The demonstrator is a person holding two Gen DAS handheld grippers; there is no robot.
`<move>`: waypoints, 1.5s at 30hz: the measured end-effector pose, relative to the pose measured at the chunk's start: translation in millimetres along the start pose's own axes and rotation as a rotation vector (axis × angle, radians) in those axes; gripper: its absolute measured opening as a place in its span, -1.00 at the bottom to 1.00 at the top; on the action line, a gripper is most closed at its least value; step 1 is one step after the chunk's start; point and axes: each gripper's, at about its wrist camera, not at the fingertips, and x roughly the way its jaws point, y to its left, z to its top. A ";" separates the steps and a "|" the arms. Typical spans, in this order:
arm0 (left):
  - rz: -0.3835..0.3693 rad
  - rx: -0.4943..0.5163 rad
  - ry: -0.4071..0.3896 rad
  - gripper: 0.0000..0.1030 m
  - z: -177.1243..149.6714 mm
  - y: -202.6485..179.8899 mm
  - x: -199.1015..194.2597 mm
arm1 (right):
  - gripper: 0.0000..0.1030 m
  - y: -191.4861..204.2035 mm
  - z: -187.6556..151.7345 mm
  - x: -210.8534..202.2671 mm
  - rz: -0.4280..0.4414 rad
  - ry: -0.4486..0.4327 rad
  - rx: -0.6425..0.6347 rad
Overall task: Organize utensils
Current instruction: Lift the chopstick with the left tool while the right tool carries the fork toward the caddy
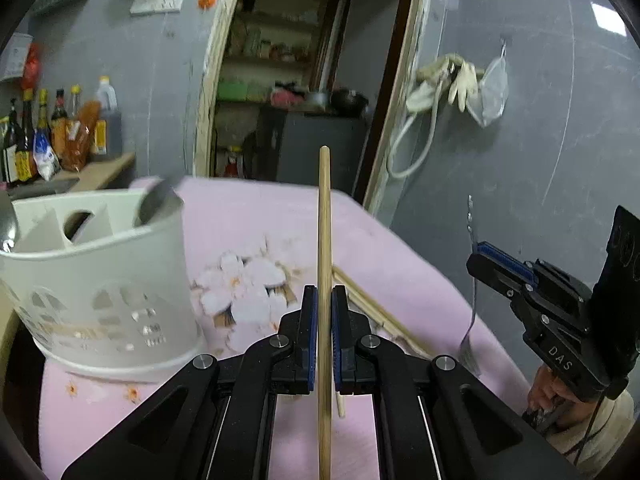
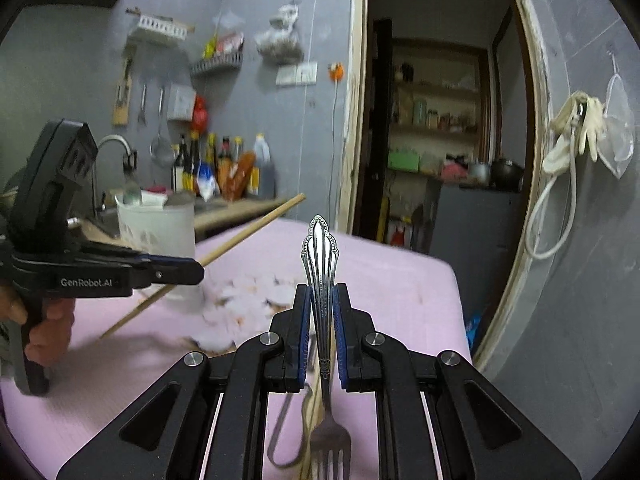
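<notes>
My left gripper (image 1: pixel 324 296) is shut on a wooden chopstick (image 1: pixel 324 216) that stands upright between the pads, lifted above the pink tablecloth (image 1: pixel 248 216). The white perforated utensil holder (image 1: pixel 104 280) stands to its left, with a spoon (image 1: pixel 154 202) in it. My right gripper (image 2: pixel 321 294) is shut on a silver fork (image 2: pixel 320 252), ornate handle up and tines hanging below. In the right wrist view the left gripper (image 2: pixel 196 268) carries the chopstick (image 2: pixel 248 234) slanted in front of the holder (image 2: pixel 156 224). The right gripper (image 1: pixel 478 258) with the fork (image 1: pixel 469 280) shows at the right of the left wrist view.
More chopsticks (image 1: pixel 380 312) lie on the tablecloth just past my left fingers. A thin metal utensil loop (image 2: pixel 286 420) lies under the right gripper. Sauce bottles (image 1: pixel 60 132) line a counter behind the holder. An open doorway (image 2: pixel 440 140) and hanging gloves (image 2: pixel 576 128) are beyond the table.
</notes>
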 end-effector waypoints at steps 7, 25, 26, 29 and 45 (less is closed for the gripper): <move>0.004 -0.019 -0.120 -0.92 17.4 4.9 -23.0 | -0.83 0.5 18.4 -8.7 0.001 -0.116 0.023; 0.010 -0.088 -0.163 -0.92 26.6 34.9 -50.8 | -0.86 -2.3 28.0 22.0 0.092 0.002 0.099; 0.004 -0.090 -0.154 -0.92 24.6 35.1 -49.7 | -0.80 -8.1 22.4 26.0 0.091 0.047 0.110; -0.020 -0.101 -0.140 -0.92 19.8 35.1 -46.6 | -0.57 -22.5 4.3 33.2 0.075 0.169 0.125; -0.040 -0.131 -0.114 -0.92 10.1 37.9 -36.5 | -0.06 2.7 -40.5 95.3 0.224 0.513 -0.372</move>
